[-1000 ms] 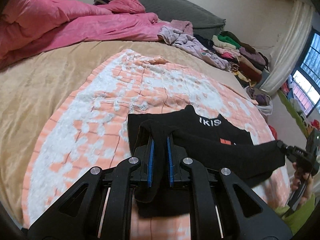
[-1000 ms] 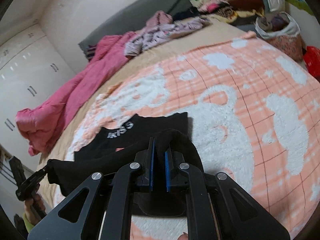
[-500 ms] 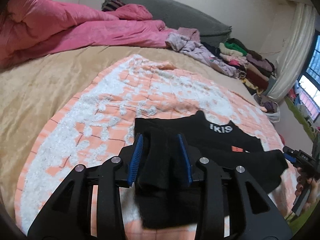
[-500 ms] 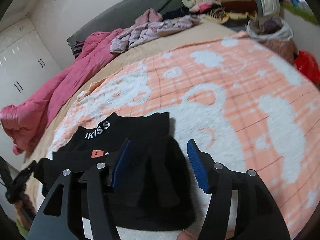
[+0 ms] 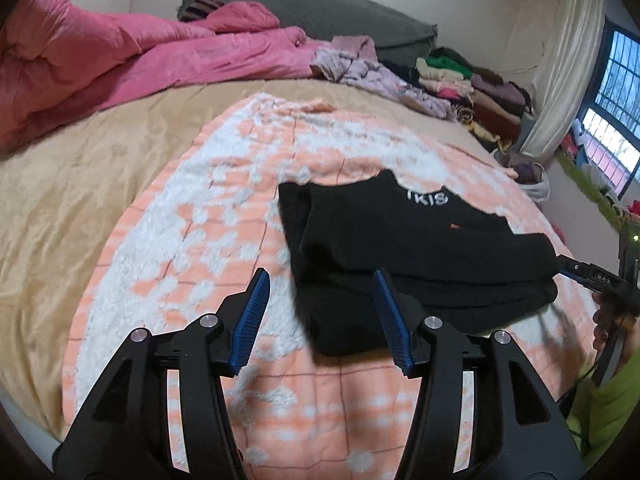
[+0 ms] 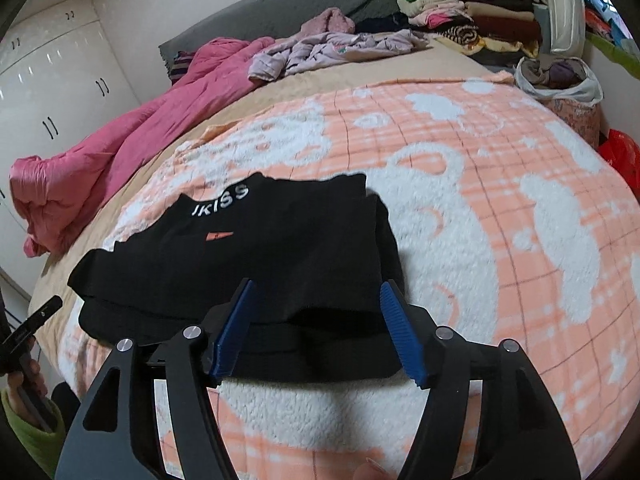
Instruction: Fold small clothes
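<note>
A small black garment (image 5: pixel 404 248) with white lettering lies folded on the orange-and-white fleece blanket (image 5: pixel 192 240). It also shows in the right wrist view (image 6: pixel 256 256). My left gripper (image 5: pixel 322 312) is open and empty, just off the garment's near left corner. My right gripper (image 6: pixel 316 328) is open and empty, its blue pads (image 6: pixel 400 336) either side of the garment's near edge. The right gripper's tip shows in the left wrist view (image 5: pixel 588 276) at the garment's right end. The left gripper's tip shows in the right wrist view (image 6: pixel 36 320).
A pink duvet (image 5: pixel 120 56) lies bunched at the bed's far side. Loose lilac clothes (image 6: pixel 328 48) and a stack of folded clothes (image 6: pixel 472 12) lie at the far end. A bag of laundry (image 6: pixel 560 80) stands beside the bed.
Both grippers opened and let go of the black garment. Its lifted edge dropped flat onto the rest of it. Both grippers drew back a little.
</note>
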`<state>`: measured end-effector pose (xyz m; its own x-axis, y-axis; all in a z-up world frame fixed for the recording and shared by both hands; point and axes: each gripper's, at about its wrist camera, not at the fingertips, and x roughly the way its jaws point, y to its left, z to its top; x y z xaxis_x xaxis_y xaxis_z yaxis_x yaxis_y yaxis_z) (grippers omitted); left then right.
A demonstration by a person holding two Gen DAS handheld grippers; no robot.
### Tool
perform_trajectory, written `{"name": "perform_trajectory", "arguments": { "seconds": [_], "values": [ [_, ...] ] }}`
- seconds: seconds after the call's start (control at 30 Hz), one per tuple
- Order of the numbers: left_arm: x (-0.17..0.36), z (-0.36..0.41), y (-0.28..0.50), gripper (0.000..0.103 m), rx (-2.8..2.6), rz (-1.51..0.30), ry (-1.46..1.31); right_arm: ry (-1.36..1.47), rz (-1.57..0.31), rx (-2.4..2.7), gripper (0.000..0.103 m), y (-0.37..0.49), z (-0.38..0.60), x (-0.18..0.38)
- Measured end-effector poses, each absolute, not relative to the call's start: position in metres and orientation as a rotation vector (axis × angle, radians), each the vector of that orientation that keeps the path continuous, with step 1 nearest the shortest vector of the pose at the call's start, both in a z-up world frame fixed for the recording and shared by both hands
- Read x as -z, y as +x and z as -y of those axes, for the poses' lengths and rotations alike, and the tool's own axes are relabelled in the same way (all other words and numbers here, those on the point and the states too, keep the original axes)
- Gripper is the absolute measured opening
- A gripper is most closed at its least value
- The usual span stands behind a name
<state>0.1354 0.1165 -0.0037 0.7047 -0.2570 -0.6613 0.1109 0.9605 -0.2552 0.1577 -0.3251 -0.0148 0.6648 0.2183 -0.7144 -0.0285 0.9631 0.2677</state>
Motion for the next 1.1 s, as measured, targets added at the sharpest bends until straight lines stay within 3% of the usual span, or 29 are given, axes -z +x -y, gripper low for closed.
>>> {"name": "perform_trajectory", "arguments": {
  "seconds": [0.23, 0.27, 0.3, 0.33, 0.37, 0.4, 0.87, 0.93, 1.1],
  "values": [
    [0.012, -0.105, 0.156, 0.044, 0.242, -0.784, -0.231, 0.255, -0.846, -0.156, 0.062, 0.163, 0.325, 0.018],
    [0.014, -0.102, 0.162, 0.038, 0.246, -0.791, -0.235, 0.253, -0.848, -0.158, 0.055, 0.164, 0.325, 0.019],
    [0.014, -0.100, 0.165, 0.028, 0.241, -0.796, -0.233, 0.251, -0.854, -0.164, 0.040, 0.165, 0.324, 0.019],
    [0.015, -0.098, 0.168, 0.020, 0.240, -0.804, -0.230, 0.249, -0.860, -0.173, 0.032, 0.167, 0.324, 0.020],
    [0.016, -0.095, 0.171, 0.000, 0.255, -0.810, -0.228, 0.248, -0.866, -0.185, 0.017, 0.169, 0.323, 0.020],
    [0.015, -0.093, 0.173, 0.000, 0.261, -0.810, -0.228, 0.247, -0.872, -0.200, 0.010, 0.170, 0.322, 0.021],
    [-0.019, -0.121, 0.218, 0.000, 0.248, -0.730, -0.388, 0.332, -0.750, -0.240, 0.007, 0.211, 0.335, -0.034],
    [-0.020, -0.130, 0.230, 0.000, 0.230, -0.726, -0.424, 0.347, -0.740, -0.220, 0.001, 0.224, 0.339, -0.038],
    [-0.016, -0.141, 0.241, 0.000, 0.204, -0.734, -0.423, 0.387, -0.744, -0.159, 0.003, 0.251, 0.351, -0.034]
  ]
}}
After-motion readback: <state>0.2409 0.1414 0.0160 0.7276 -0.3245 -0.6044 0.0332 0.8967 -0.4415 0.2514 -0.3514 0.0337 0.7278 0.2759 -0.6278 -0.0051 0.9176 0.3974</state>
